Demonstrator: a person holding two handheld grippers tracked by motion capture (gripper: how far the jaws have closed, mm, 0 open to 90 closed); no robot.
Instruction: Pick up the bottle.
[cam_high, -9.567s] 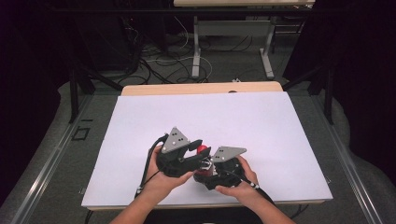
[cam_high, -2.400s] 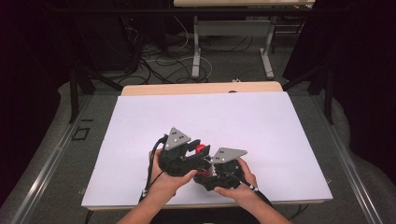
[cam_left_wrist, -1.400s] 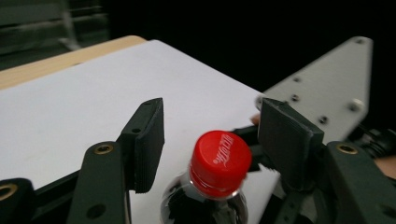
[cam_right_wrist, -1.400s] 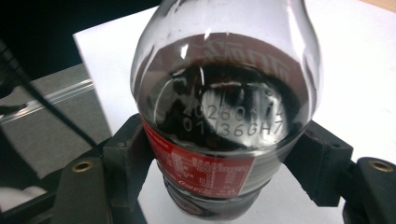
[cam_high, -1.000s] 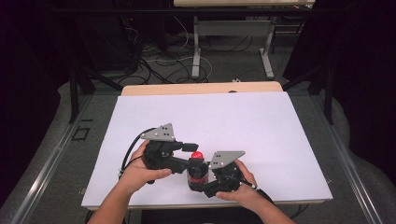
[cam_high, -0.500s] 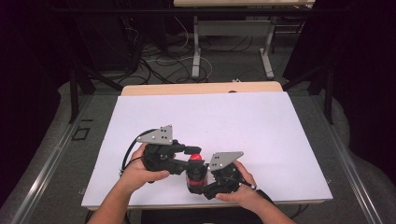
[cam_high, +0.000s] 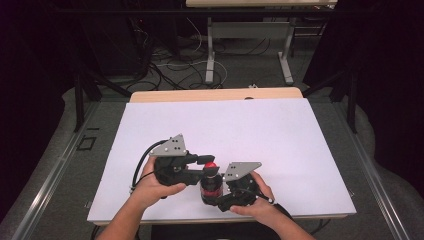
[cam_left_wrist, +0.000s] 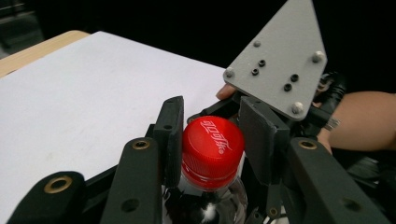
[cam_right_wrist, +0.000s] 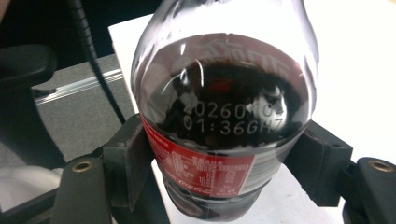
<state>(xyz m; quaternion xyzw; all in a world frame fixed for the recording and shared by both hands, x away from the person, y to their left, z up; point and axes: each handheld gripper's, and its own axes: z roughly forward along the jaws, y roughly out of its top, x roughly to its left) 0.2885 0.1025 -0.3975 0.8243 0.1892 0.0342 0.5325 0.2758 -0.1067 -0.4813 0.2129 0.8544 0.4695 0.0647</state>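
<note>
Standing upright near the table's (cam_high: 250, 120) front edge, the cola bottle (cam_high: 212, 188) is pinched round its body by the right claw (cam_right_wrist: 219, 177). The left claw (cam_left_wrist: 212, 144) has just been closing and now presses both pads on the red cap (cam_left_wrist: 212, 147). Both hands sit close together.

A bottle (cam_high: 211, 187) is stood upright near the front edge of the table (cam_high: 280, 130), between the two grippers. Its cap (cam_left_wrist: 212, 144) is flanked by the left gripper (cam_high: 197, 171), while its body is enclosed by the right gripper (cam_high: 220, 195), set just beside it.
</note>
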